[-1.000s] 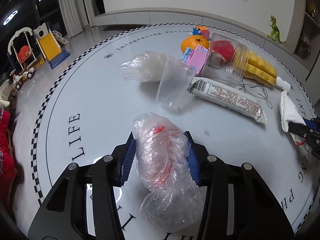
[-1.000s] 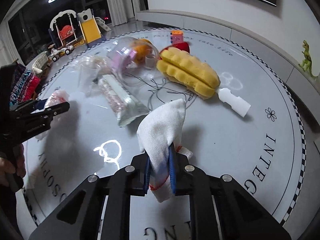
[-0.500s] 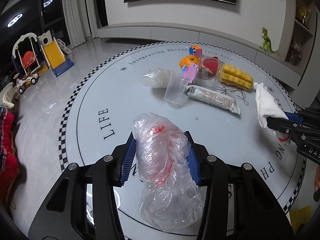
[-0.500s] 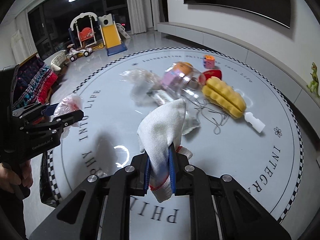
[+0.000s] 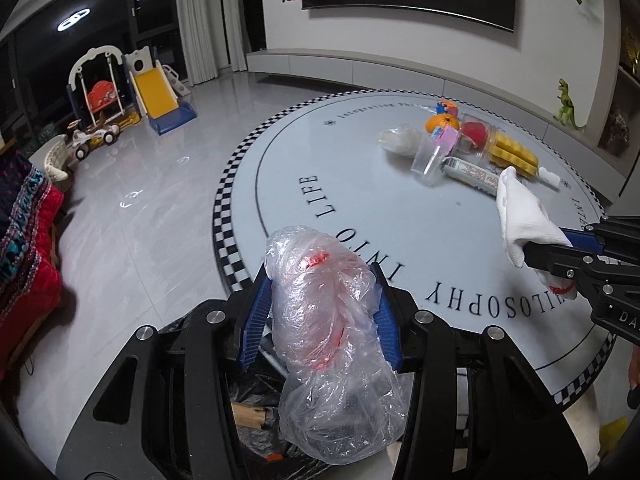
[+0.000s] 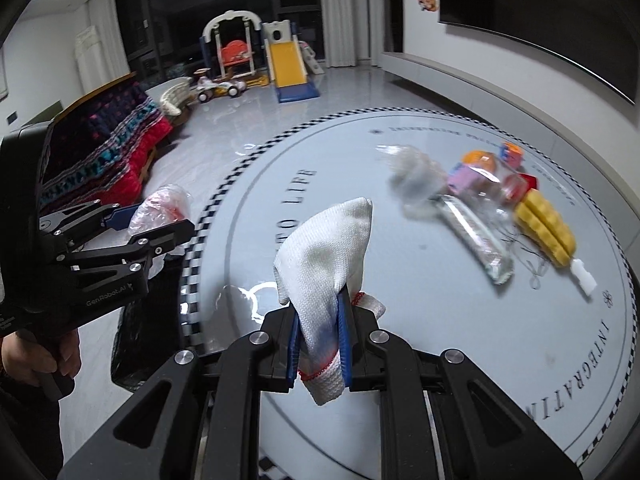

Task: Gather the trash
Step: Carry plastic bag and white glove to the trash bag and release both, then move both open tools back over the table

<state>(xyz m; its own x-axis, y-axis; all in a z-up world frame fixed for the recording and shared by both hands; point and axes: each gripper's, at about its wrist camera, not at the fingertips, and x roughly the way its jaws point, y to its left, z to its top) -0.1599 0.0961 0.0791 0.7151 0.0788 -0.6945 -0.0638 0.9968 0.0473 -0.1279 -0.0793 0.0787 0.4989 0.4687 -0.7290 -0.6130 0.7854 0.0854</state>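
- The crumpled plastic bag (image 5: pixel 332 320) with red print on it is pinched between the blue pads of the left tongs (image 5: pixel 322 312), so those are clenched on it. It hangs just past the edge of the round bench (image 5: pixel 360 208), right over a black-lined trash bin (image 5: pixel 256 400) that sits on the floor beside the bench.
- From the right wrist view you can see that same bag (image 6: pixel 162 210) in the left tongs (image 6: pixel 154 222), off the bench's checkered rim, with the bin (image 6: pixel 136 344) below it.
- The right tongs (image 6: pixel 320 344) are clamped tight on a white cloth with red stitching (image 6: pixel 328 256). The cloth sticks up above the pads, held over the bench.
- In the left wrist view the cloth (image 5: pixel 520 220) and the right tongs (image 5: pixel 544 248) come in from the right side.
- Stuff left on the bench, far side, all bunched close together: another clear plastic bag (image 5: pixel 400 140), a clear plastic cup (image 5: pixel 429 160), a long snack wrapper (image 5: pixel 472 174), an orange (image 5: pixel 440 123), a pink block (image 5: pixel 447 137), a clear jar on its side (image 5: pixel 480 140) and a yellow corn-like toy (image 5: pixel 516 156).
- The far stuff is blurry in the right view.
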